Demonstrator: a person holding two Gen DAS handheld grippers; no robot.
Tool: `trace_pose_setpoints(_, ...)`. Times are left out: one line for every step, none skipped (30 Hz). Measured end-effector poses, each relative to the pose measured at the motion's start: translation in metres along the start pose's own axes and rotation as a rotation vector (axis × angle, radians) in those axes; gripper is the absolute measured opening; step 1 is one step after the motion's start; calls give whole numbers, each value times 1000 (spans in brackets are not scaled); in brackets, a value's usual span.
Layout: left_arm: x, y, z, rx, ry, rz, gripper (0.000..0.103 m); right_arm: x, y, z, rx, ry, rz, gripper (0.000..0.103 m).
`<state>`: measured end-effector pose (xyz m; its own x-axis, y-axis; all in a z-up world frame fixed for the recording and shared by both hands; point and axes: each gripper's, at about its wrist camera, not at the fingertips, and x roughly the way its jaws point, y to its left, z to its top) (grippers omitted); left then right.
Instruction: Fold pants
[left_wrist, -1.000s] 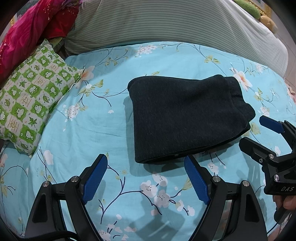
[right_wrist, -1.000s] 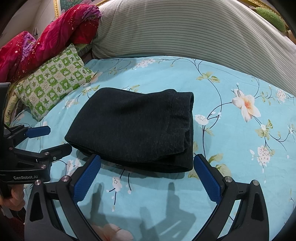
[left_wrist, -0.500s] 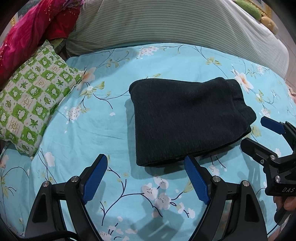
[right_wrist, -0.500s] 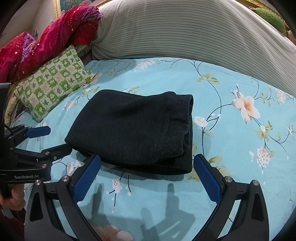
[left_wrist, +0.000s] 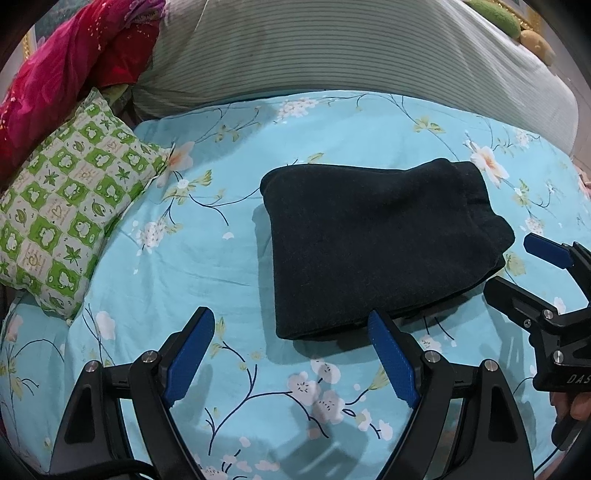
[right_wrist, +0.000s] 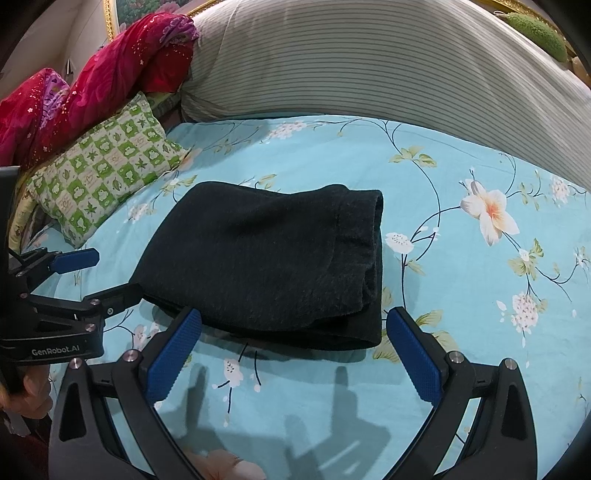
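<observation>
The folded black pants (left_wrist: 376, 247) are laid on the floral bedsheet (left_wrist: 207, 266); both the left gripper (left_wrist: 291, 354) and the right gripper (right_wrist: 293, 349) are held wide open, empty, just short of them.

Both fisheye views are evenly and fairly brightly lit indoors, with no glare. Straight lines bow outward, and black vignetting fills the corners. In the right wrist view, soft-edged shadows of gripper fingers fall on the turquoise floral cotton bedsheet (right_wrist: 461, 295) toward 6 o'clock, suggesting light from above and beyond. The folded dark charcoal knit pants (left_wrist: 369, 243) cast a narrow shadow along their 6 o'clock edge and show little texture. The centre is sharp; the rims look slightly soft.
</observation>
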<state>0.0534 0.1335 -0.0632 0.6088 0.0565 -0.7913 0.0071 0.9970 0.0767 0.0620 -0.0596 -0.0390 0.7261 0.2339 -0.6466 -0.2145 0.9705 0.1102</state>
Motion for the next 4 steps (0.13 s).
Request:
trace_pose_setpoints(0,0,0,-2,3,-1,86,0,0,0,0,-1,0,100)
trace_pose_setpoints(0,0,1,-3,6,-4,86,0,0,0,1,-1,1,100)
trace_pose_setpoints(1,0,2,-6,9,-8,86,0,0,1,1,-1,1,100)
trace_pose_setpoints(1,1,3,-9,11,-10,86,0,0,1,1,-2,0,100)
